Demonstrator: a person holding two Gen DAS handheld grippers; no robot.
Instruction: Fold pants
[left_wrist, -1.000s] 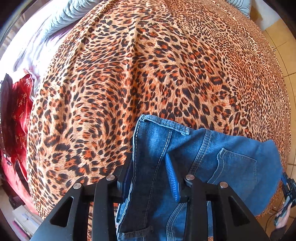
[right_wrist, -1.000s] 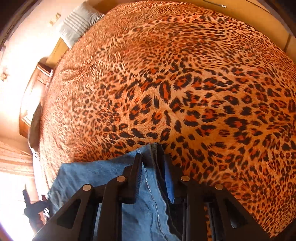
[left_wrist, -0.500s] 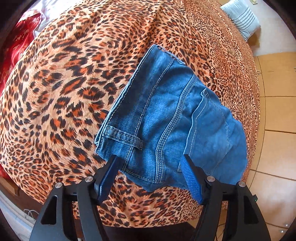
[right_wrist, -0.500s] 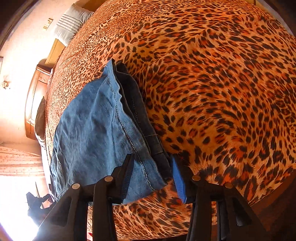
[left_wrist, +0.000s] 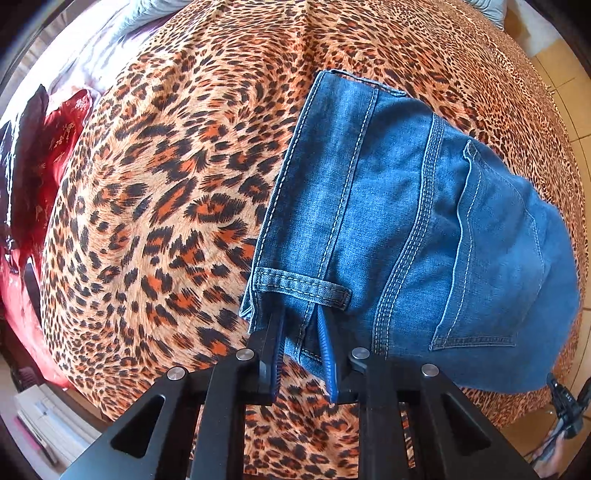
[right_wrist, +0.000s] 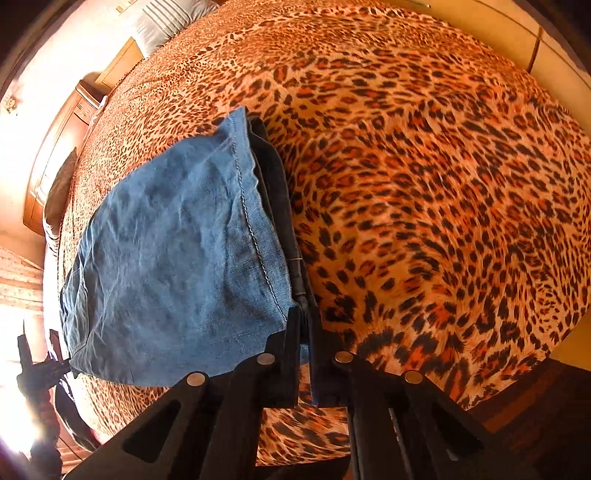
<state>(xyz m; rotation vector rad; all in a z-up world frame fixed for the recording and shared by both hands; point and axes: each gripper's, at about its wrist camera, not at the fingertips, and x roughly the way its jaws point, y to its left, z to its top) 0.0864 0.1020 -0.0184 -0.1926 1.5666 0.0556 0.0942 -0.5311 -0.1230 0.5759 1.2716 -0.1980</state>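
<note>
Closing left gripper (left_wrist: 301, 325) and clamped right gripper (right_wrist: 304, 325) pinch jeans (left_wrist: 406, 229) edge; bedspread (left_wrist: 166, 184) open beyond

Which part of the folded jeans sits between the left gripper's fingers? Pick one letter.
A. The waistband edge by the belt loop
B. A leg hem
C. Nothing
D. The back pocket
A: in the left wrist view the left gripper is closing on the jeans at the waistband edge beside the belt loop.
</note>
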